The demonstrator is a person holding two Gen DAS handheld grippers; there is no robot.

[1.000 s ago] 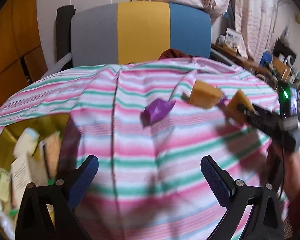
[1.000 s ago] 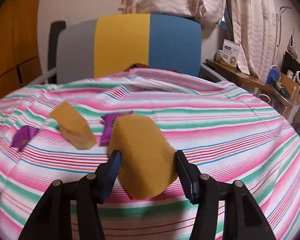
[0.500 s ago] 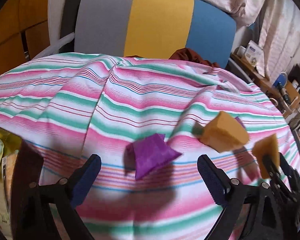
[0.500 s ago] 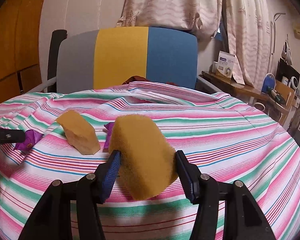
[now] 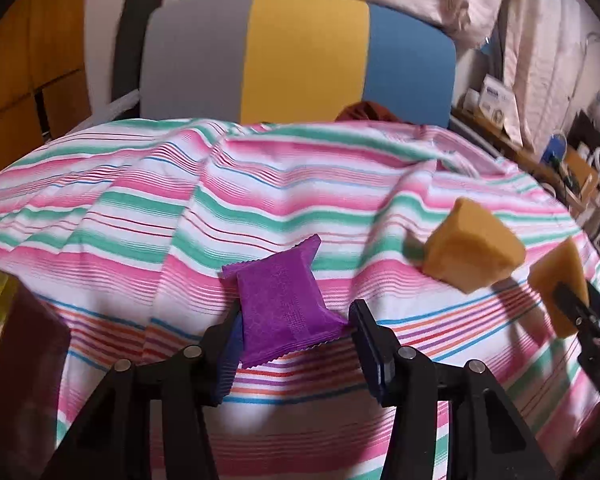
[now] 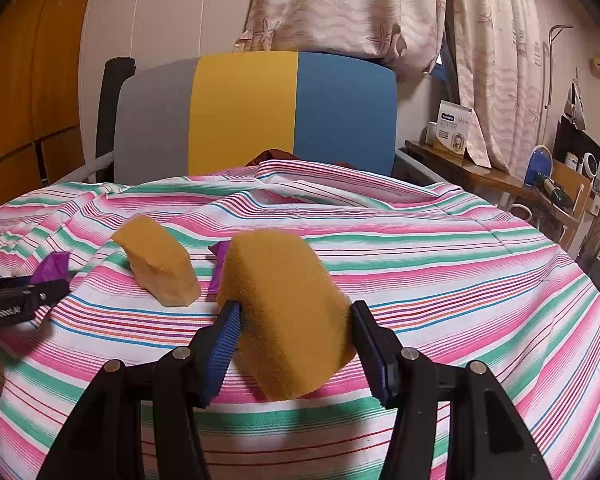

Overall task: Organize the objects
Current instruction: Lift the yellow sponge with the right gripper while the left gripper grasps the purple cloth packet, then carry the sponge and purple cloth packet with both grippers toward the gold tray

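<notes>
- Left gripper: jaws partly apart, straddling the purple sachet. The left pad touches the sachet's edge; whether the right pad touches it cannot be told.
- Purple sachet: flat foil packet with crimped ends, lying on the striped cloth.
- Right gripper: clamped on a yellow sponge, held just above the cloth.
- Second yellow sponge: loose on the cloth, left of the held one and beyond it.
- Another purple packet: partly hidden behind the held sponge.
- Chair back: grey, yellow and blue panels, beyond the cloth.
</notes>
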